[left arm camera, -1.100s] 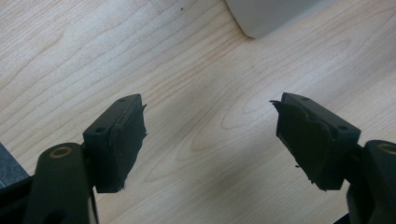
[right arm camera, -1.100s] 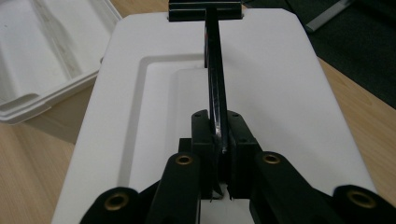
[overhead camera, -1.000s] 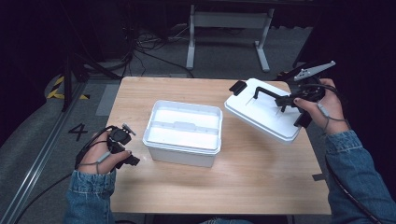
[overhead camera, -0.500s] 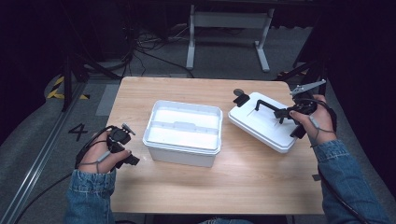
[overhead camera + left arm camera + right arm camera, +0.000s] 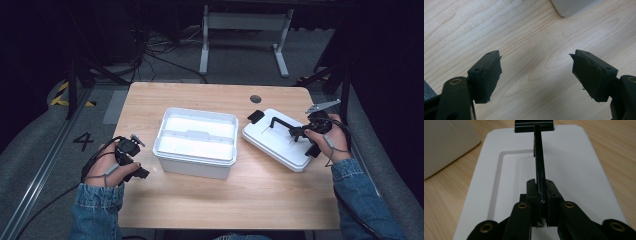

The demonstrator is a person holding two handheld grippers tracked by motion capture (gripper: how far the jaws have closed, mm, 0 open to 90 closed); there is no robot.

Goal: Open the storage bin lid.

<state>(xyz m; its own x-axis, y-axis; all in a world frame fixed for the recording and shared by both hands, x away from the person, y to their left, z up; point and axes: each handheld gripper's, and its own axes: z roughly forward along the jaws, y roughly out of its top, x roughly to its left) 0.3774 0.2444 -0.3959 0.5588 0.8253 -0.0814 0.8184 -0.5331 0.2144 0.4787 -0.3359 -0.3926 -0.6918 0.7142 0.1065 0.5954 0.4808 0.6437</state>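
Where clamped: lid handle (image 5: 539,157) inside right tool (image 5: 541,202)

left tongs (image 5: 536,75): jaws wide apart (low, resting) | right tongs (image 5: 541,202): clamped, gripping

a light wooden table (image 5: 260,200) is standing on grey carpet (image 5: 40,145), which is bearing a painted "4" (image 5: 83,141) and yellow-black hazard tape (image 5: 62,95). cables (image 5: 160,50) are trailing beyond, near a white metal stand (image 5: 245,30). the surrounding room is lying in darkness.
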